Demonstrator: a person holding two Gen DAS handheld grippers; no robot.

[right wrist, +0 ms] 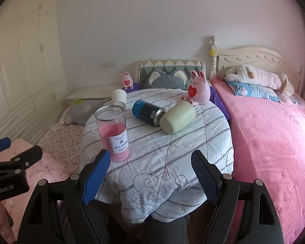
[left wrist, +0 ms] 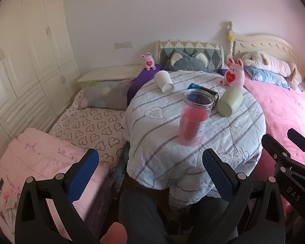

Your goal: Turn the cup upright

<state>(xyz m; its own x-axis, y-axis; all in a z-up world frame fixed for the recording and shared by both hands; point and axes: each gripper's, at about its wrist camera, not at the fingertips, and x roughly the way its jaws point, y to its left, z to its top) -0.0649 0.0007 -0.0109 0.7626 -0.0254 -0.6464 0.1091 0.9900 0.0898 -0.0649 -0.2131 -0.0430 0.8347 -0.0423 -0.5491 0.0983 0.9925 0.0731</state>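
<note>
A pale green cup (right wrist: 178, 117) lies on its side on the round table (right wrist: 172, 162), base toward me; it also shows in the left wrist view (left wrist: 229, 103). A white paper cup (left wrist: 163, 81) lies on its side at the table's far left, also in the right wrist view (right wrist: 119, 97). A clear jar (right wrist: 113, 132) with pink contents stands upright, seen in the left wrist view too (left wrist: 194, 118). My left gripper (left wrist: 150, 172) is open and empty at the table's near edge. My right gripper (right wrist: 150, 174) is open and empty, also at the near edge.
A blue and black can (right wrist: 148, 111) lies on its side against the green cup. A pink rabbit toy (right wrist: 199, 90) stands at the table's far side, a smaller one (right wrist: 126, 80) behind. A pink bed (right wrist: 274, 142) is right, a heart-print bed (right wrist: 65, 142) left.
</note>
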